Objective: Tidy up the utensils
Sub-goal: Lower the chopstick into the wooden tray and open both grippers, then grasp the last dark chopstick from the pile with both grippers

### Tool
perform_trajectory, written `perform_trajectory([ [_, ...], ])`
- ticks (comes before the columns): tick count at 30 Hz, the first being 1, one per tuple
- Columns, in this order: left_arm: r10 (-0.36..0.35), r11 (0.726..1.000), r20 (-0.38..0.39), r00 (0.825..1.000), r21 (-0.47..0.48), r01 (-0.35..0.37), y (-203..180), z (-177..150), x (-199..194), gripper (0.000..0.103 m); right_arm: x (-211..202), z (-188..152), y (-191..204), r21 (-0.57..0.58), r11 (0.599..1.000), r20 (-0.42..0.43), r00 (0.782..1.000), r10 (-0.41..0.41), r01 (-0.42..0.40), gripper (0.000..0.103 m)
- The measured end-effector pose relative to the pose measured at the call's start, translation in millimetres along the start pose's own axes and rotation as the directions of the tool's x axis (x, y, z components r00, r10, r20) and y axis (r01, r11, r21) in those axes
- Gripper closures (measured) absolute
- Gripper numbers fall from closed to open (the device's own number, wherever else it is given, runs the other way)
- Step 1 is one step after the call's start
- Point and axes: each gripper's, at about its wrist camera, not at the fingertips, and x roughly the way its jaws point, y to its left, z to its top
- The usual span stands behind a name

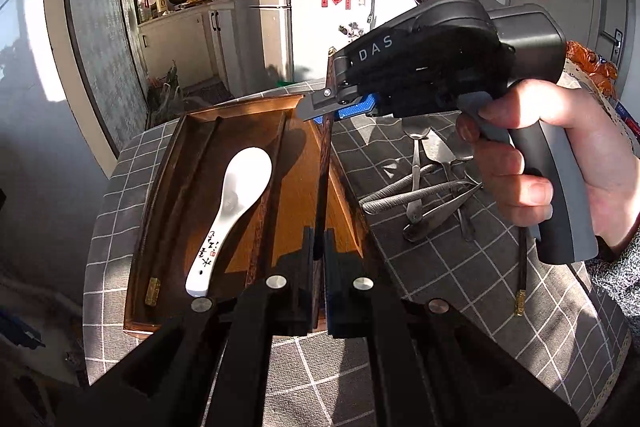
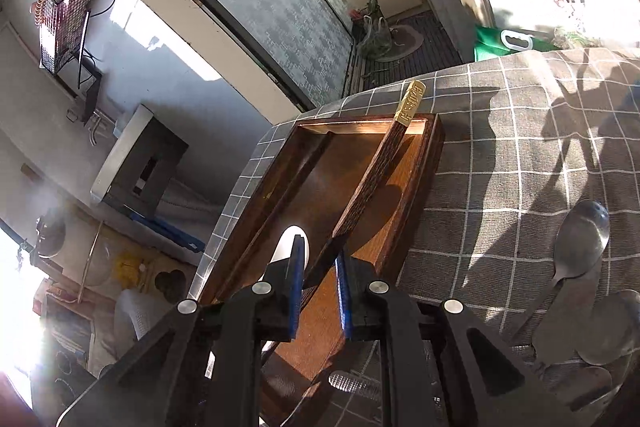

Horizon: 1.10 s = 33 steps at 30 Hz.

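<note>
left wrist view: both grippers, left gripper (image 1: 319, 251) and right gripper (image 1: 320, 107), clamped on one dark chopstick (image 1: 323, 167) over wooden tray (image 1: 140, 227); white spoon (image 1: 236, 203) inside, right grip possibly loose

A: Where does the left wrist view look from?
B: Close above the wooden tray's (image 1: 140, 223) near end, facing down along it.
A: And the right?
B: Close above the same tray (image 2: 430, 155), angled down.

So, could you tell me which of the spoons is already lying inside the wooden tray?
The white ceramic spoon with painted characters on its handle; it lies in the wooden tray, while the metal spoons sit heaped on the checked tablecloth beside it.
</note>
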Motion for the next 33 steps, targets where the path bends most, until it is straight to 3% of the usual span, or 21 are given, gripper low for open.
perform_trajectory([
  [7,0.027,0.998,-0.028,0.999,-0.058,-0.029,19,0,20,0.097,35,7,-5,0.020,1.000,-0.044,0.999,-0.009,0.010,0.087],
  [11,0.047,0.997,-0.037,0.998,-0.057,-0.049,20,-3,22,0.097,34,1,-4,0.003,1.000,-0.051,0.999,-0.014,0.014,0.083],
  [14,0.063,0.996,-0.039,0.997,-0.065,-0.065,24,-3,24,0.097,20,-4,-4,-0.007,1.000,-0.041,0.999,0.005,-0.005,0.074],
  [16,0.065,0.995,-0.043,0.997,-0.070,-0.068,27,-2,25,0.097,4,-7,-5,-0.004,1.000,-0.028,0.999,0.025,-0.025,0.056],
  [17,0.071,0.995,-0.042,0.997,-0.065,-0.073,26,-2,24,0.097,-5,-8,-5,-0.010,0.999,-0.020,0.999,0.032,-0.032,0.055],
  [18,0.077,0.995,-0.039,0.996,-0.061,-0.079,25,-3,23,0.095,-15,-9,-6,-0.018,0.999,-0.012,0.999,0.037,-0.038,0.055],
  [20,0.103,0.994,-0.020,0.995,-0.039,-0.103,21,-3,17,0.078,-40,-12,-10,-0.034,0.999,0.009,0.999,0.039,-0.039,0.050],
  [22,0.116,0.993,0.006,0.993,-0.026,-0.115,14,0,8,0.052,-67,-17,-16,-0.050,0.998,0.033,0.999,0.039,-0.037,0.044],
  [29,-0.019,0.994,0.047,0.999,0.106,0.014,-49,1,-14,0.035,-142,-39,-66,-0.017,1.000,0.108,0.994,-0.019,0.021,0.041],
  [33,-0.133,0.980,0.018,0.991,0.150,0.129,-93,-8,-16,0.034,-164,-58,-101,0.049,0.999,0.120,0.993,-0.020,0.014,0.041],
])
